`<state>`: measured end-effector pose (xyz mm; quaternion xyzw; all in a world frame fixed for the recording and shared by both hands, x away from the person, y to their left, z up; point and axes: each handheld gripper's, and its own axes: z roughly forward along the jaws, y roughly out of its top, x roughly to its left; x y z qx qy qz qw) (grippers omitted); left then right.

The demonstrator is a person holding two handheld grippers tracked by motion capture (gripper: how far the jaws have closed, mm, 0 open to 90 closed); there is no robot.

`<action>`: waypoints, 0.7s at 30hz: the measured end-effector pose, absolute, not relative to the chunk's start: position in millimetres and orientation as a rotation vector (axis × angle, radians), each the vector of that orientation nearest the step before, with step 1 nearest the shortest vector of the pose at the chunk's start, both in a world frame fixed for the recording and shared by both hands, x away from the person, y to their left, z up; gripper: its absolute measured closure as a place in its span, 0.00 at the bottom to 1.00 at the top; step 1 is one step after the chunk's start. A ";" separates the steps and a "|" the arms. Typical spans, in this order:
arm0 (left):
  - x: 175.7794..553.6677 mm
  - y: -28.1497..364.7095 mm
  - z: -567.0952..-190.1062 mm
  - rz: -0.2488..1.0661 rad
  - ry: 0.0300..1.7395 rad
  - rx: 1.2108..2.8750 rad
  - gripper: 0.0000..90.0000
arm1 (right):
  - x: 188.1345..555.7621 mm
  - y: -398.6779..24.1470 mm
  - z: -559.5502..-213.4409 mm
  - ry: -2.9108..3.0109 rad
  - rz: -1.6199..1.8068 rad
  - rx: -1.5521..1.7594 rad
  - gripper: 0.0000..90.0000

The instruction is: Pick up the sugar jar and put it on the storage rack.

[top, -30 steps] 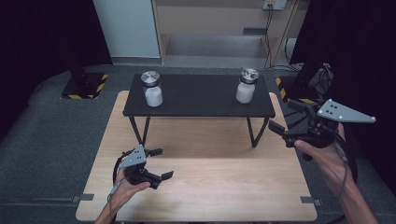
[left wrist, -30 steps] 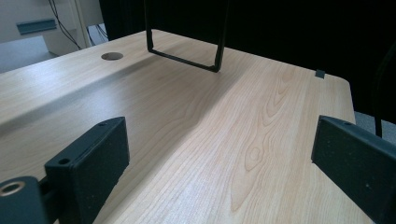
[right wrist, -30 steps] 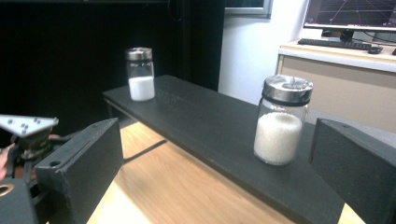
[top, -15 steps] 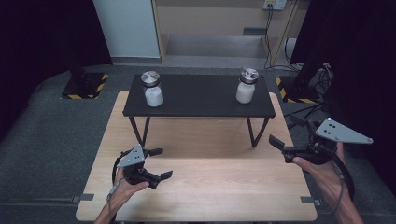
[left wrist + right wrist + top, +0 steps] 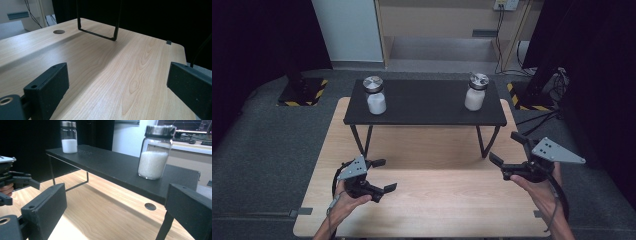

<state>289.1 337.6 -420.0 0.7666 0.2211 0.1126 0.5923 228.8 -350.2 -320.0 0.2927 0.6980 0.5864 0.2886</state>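
Probably a lab — black curtains [image 5: 257, 45], hazard-taped stand bases [image 5: 302, 92], cabling [image 5: 502, 30].

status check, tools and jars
Left tool open, low over table. Right tool open, facing right jar. Left jar on shelf. Path clear.

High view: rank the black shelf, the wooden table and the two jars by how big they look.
1. Wooden table, largest.
2. Black shelf.
3. The left jar and the right jar look alike in size, so they are left unranked against each other.
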 end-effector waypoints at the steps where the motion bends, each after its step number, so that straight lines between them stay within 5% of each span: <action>1: 289.1 337.5 -420.0 0.262 0.514 1.784 0.03 | 228.9 -348.1 -323.7 1.856 1.557 0.786 0.05; 21: 290.4 336.1 -421.0 0.260 0.509 1.786 0.03 | 235.4 -341.3 -352.4 1.805 1.569 0.835 0.07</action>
